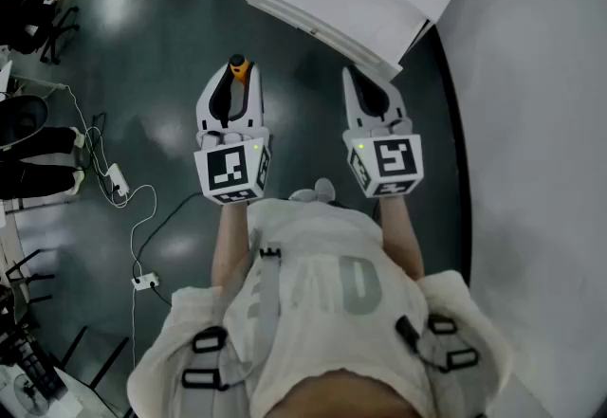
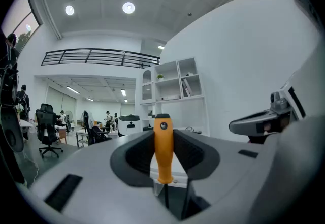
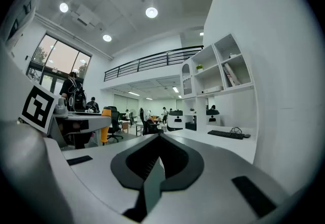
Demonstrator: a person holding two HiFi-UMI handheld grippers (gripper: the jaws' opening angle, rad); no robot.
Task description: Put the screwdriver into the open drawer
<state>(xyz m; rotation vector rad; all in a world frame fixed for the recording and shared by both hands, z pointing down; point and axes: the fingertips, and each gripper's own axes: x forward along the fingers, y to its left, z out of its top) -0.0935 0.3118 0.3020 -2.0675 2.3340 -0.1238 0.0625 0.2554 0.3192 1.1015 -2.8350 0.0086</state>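
Shirt [image 1: 313,302] and harness straps fill the bottom of the head view. Both grippers reach out level just beyond them, over dark floor [image 1: 142,65].

Left gripper [image 1: 237,75]: jaws roughly half open, clamped on the orange handle of the screwdriver [image 2: 163,149].

Right gripper [image 1: 356,77]: jaws closed on each other, nothing between them.

Drawer [image 1: 341,4]: pulled out of a white cabinet at upper centre of the head view. It sits ahead of both grippers, up and right of the left one. Bare floor shows between it and the screwdriver, so nothing is over it yet.

Risks, as I judge them:
- Only the round handle is pinched, crosswise to the jaws. A jolt on the way could let it pivot or slide out.
- The shaft hangs below the jaws. A low approach would likely catch it on the drawer's front edge and lever the tool loose.
- Opening the jaws short of the drawer would drop the tool on the floor.

Fit in the fingers: the handle stands upright in the middle of the jaw gap, a pad pressing each side. Its black cap pokes above the fingers, and the thin shaft runs down beneath them.
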